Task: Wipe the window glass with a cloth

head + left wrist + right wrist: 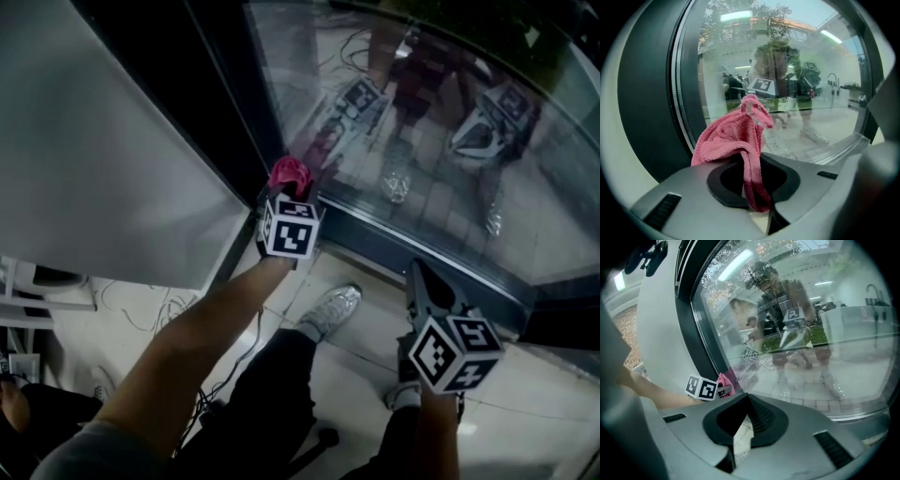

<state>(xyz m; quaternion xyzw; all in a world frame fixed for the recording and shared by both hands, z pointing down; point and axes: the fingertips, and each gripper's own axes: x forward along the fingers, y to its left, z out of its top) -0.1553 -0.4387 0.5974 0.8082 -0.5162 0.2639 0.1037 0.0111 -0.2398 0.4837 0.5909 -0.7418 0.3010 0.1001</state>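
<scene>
Head view: left gripper (292, 195), jaws clamped on a pink cloth (289, 173), raised to the lower left corner of the window glass (450, 131); whether the cloth touches the pane cannot be told. Left gripper view: cloth bunched over the jaws, one fold pinched between them. Right gripper (743, 430), nearer and to the right, low over the tiled floor (352, 370); jaws drawn together, a sliver of floor showing between the pads, nothing held. Dark window frame (225, 112) left of the glass; white panel (94, 141) further left. Reflection of the person (790, 319) in the pane. Sneaker (330, 311) and cables (202, 398) on the floor, near side.
</scene>
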